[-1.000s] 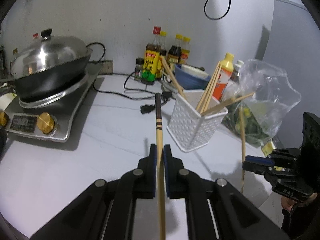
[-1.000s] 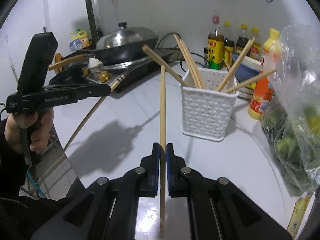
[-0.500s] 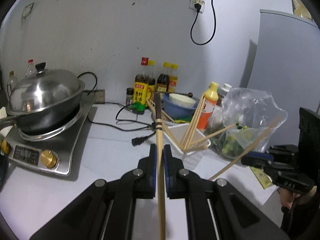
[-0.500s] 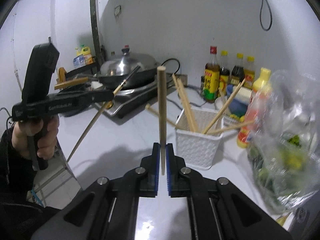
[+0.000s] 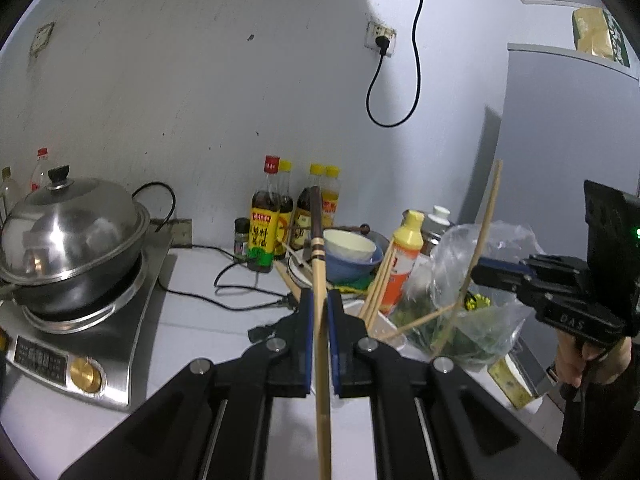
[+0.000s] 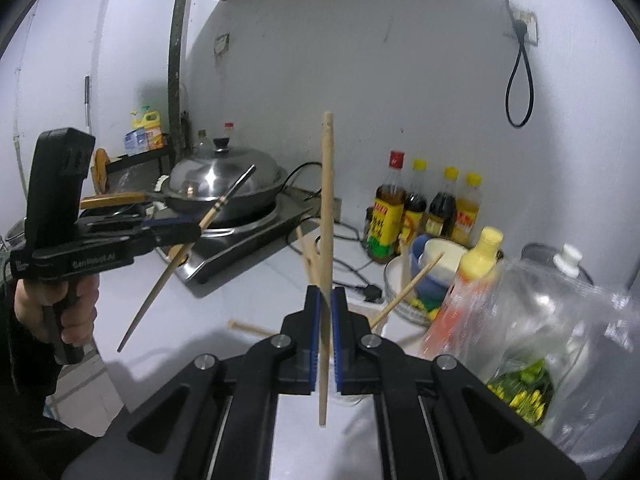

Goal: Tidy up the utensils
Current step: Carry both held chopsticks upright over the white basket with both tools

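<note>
The left hand-held gripper (image 5: 320, 312) is clamped on a dark-tipped chopstick (image 5: 319, 280), its blue pads pressed against the wooden shaft. The stick runs forward between the fingers, with its dark end and pale bands pointing toward the sauce bottles (image 5: 264, 224) at the wall. In the right wrist view the same chopstick (image 6: 180, 252) slants through the left hand-held gripper (image 6: 188, 232), held in the air above the desk (image 6: 208, 320).

The right hand-held gripper (image 6: 328, 312) is closed on a plain wooden chopstick (image 6: 327, 208), which stands nearly upright between the pads, its blunt end up and its lower end hanging below the fingers. From the left wrist view this chopstick (image 5: 482, 240) shows tilted in the right hand-held gripper (image 5: 480, 272), in front of a clear plastic bag of greens (image 5: 472, 320).

The white basket (image 5: 386, 328) sits on the desk just beyond the left fingers, mostly hidden by them, with several chopsticks (image 5: 378, 284) leaning out of it. A lidded wok (image 5: 68, 236) rests on the cooker (image 5: 80, 344) to the left.
</note>
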